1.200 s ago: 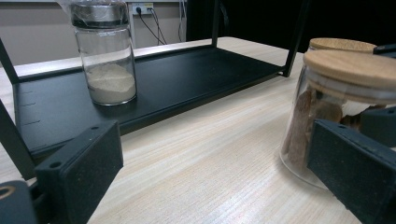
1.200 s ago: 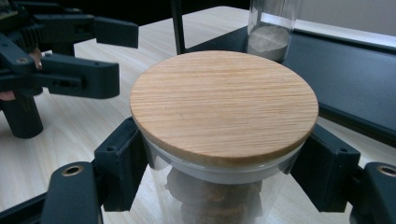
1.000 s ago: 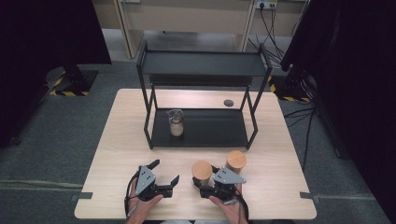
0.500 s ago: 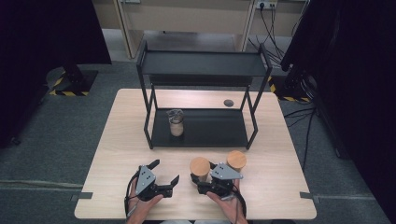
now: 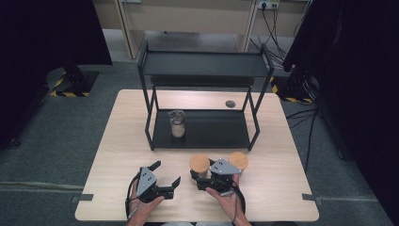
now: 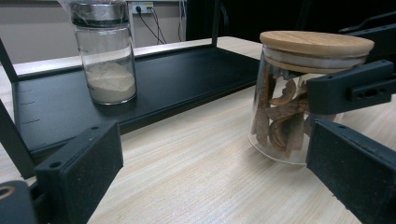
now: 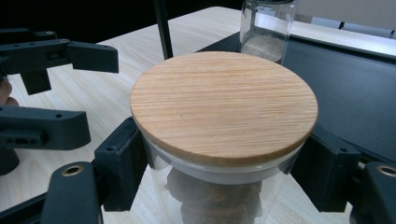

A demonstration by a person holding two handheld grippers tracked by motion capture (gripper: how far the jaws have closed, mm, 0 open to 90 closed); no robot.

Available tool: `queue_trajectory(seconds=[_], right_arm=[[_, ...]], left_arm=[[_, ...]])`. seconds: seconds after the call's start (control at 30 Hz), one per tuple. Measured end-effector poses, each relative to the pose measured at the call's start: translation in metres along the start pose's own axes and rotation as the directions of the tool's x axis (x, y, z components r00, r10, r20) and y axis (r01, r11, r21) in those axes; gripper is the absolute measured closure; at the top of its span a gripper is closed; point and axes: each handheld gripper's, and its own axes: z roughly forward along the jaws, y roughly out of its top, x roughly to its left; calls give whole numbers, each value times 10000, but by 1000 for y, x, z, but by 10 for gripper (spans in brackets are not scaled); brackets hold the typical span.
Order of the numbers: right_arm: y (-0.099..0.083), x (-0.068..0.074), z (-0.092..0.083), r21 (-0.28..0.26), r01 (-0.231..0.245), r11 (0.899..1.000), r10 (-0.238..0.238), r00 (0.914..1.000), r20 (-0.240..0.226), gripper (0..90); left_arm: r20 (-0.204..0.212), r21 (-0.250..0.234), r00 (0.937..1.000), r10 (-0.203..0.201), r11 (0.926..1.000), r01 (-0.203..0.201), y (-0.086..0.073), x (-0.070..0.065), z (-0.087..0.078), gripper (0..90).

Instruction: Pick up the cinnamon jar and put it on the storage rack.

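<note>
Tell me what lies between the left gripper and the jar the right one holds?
Only bare tabletop, as the left gripper view shows: nothing lies between the left gripper and the wooden-lidded jar.

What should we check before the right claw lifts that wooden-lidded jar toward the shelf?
1. Grip: right claw shut on the clear glass jar with round wooden lid, a jaw on each side under the lid. ok
2. Lid seated flat on the jar. ok
3. Left claw open, holding nothing, apart from the jar. ok
4. Lower tray of the black metal two-tier shelf: bare space right of the small glass jar of pale powder. ok
5. Second wooden-lidded jar close beside the right claw; contact cannot tell.
6. Jar's clearance under the top tier: cannot tell.
</note>
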Motion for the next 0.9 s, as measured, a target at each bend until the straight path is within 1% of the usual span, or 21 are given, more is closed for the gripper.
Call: queue_trajectory(seconds=[0.33,0.73,0.9], right_arm=[[3,-3,5,43,-15,10000,15,10000,61,263],[14,-4,11,-22,85,10000,-85,9999,80,264],[18,-5,16,42,38,10000,-38,10000,14,264]], left_arm=[[6,6,10000,9,10000,-9,0,0,0,33],[10,7,10000,1,10000,-1,0,0,0,33],[12,11,10000,-9,10000,9,0,0,0,33]])
